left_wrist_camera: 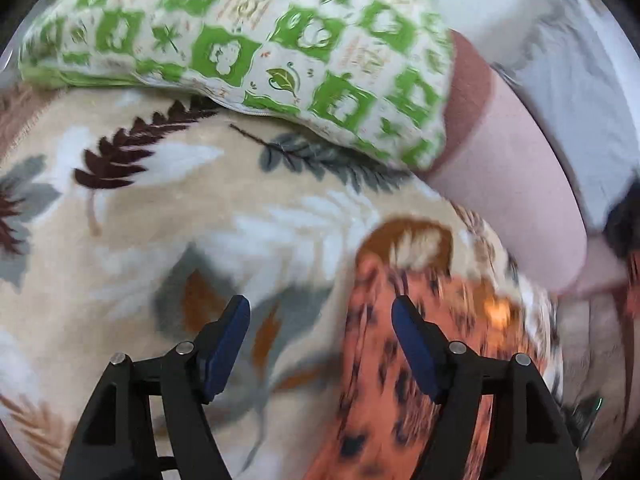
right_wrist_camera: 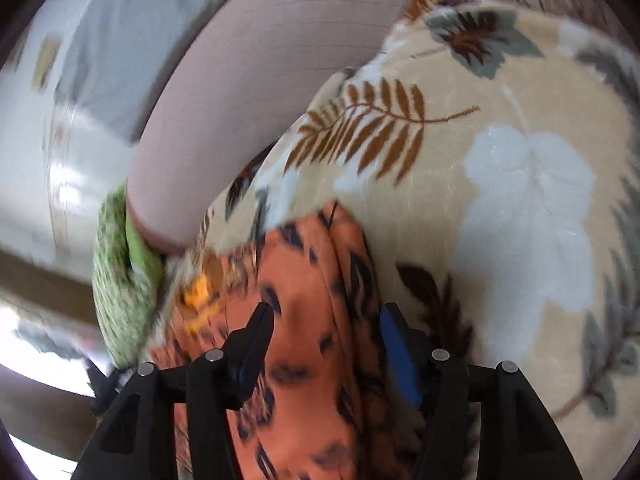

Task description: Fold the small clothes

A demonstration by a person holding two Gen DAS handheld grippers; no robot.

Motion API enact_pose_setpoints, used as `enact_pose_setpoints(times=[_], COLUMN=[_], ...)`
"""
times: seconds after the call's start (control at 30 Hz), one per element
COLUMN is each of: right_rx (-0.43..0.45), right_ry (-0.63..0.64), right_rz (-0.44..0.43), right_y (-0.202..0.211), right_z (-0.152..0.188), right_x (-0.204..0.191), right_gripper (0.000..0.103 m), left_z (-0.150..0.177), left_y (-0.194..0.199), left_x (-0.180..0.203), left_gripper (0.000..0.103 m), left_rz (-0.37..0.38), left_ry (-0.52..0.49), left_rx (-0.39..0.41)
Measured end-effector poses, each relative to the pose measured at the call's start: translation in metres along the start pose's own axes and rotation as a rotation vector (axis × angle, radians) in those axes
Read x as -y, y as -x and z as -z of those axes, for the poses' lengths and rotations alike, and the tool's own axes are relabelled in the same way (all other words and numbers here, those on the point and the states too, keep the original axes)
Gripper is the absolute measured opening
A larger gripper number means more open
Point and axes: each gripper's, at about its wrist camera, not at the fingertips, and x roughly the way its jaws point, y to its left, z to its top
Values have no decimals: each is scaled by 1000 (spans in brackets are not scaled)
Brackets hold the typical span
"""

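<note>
**Both grippers open over an orange spotted garment on a leaf-print blanket**

The landmark throughout is the beige leaf-print blanket (left_wrist_camera: 132, 216), a plush cover printed with brown, grey and white fronds, which spreads across the bed. On it lies the task's thing, a small orange garment (left_wrist_camera: 384, 380) with dark spots, bunched into lengthwise folds; in the right wrist view the same garment (right_wrist_camera: 304, 320) runs away from the camera along the blanket's left part.

Left gripper (left_wrist_camera: 320, 332): its jaws stand wide apart, blue pads facing each other with nothing clamped. The left finger hangs over bare blanket; the right finger is over the garment's left edge. Whether that pad brushes the cloth cannot be told through the blur.

Right gripper (right_wrist_camera: 326, 332): its jaws are likewise parted, and the garment's raised fold lies between them. The pads do not appear to press on it, though the picture is smeared and light contact cannot be ruled out.

Beyond the blanket's far edge rests a pillow with green-and-white print (left_wrist_camera: 256, 40), overlapping the blanket's margin. Beside the pillow, at the blanket's right border, a pale pink sheet (left_wrist_camera: 508, 168) with a darker band is exposed; in the right wrist view this sheet (right_wrist_camera: 256, 72) curves along the blanket's upper left side, with the pillow's end (right_wrist_camera: 120, 272) at its lower tip, just beside the garment.
</note>
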Motion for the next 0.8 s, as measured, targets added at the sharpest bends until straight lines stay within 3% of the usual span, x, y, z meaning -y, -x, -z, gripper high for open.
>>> enact_pose_setpoints(times=[0.13,0.27,0.33,0.37,0.4,0.43,0.5,0.57,0.67,0.8], right_rx=[-34,-169,-194,-186,-195,-221,-227,-211,-167,-140], right_ry=[91,143,136,150,173,163,155,128,113,176], right_rz=[33,41,59,67,77,71,83,70,9,-48], right_y=[16,-21,-36,-37,-39,-42,-42,-40,-9,51], right_z=[23,41,45,46,46,46,47,45,40,51], right_x=[-7,-9,-11,-15,-22,-23,-27,-28,-43,-79], right_gripper=[72,72,73,73,62,25,24,21,18,16], left_z=[49,73,76,77,78,77,70,67,66,88], left_y=[19,-22,-39,-39,-38,-39,-36,-23,19,96], left_x=[7,27,34,38,44,47,48,52,65,83], left_gripper=[87,88,86,66,38,14,11,11,11,10], left_rz=[96,64,17,-15,-58,-52,-42,-41,-5,36], left_ry=[-148,-239,-226,-226,-253,-259,-213,-201,-220,-272], left_rx=[-68,-165,-147,-133,-134,-158,-190,-165,-103,-24])
